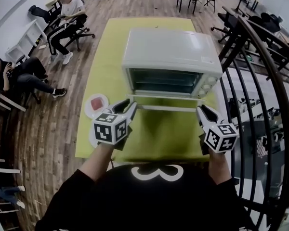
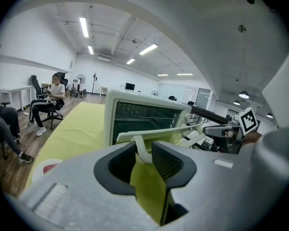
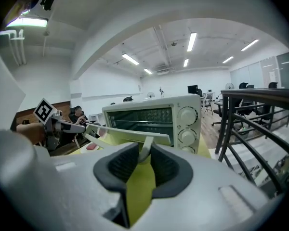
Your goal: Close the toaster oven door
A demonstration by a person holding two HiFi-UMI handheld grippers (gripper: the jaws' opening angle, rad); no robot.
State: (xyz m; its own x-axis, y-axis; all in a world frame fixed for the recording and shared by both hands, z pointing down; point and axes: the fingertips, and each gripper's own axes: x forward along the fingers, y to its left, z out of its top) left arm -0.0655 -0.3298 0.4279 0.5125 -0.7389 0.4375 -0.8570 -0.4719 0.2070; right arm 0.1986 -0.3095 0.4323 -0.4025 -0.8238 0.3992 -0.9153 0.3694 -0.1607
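A pale toaster oven (image 1: 171, 52) stands on the yellow-green table (image 1: 101, 71). Its glass door (image 1: 166, 99) hangs part-way open, tilted up off the table, and the handle bar (image 1: 166, 108) runs along its front edge. My left gripper (image 1: 133, 109) is shut on the handle's left leg (image 2: 140, 146), which sits between its pads. My right gripper (image 1: 201, 110) is shut on the handle's right leg (image 3: 145, 148). In the left gripper view the door (image 2: 154, 131) slants in front of the oven cavity (image 2: 144, 112). The right gripper view shows the door (image 3: 130, 133) and the oven's knobs (image 3: 187, 124).
A white plate (image 1: 96, 105) with something red on it lies on the table to the left of the door. A black metal railing (image 1: 260, 81) runs close along the right. People sit on chairs (image 1: 67, 13) at the far left, and more chairs stand at the back.
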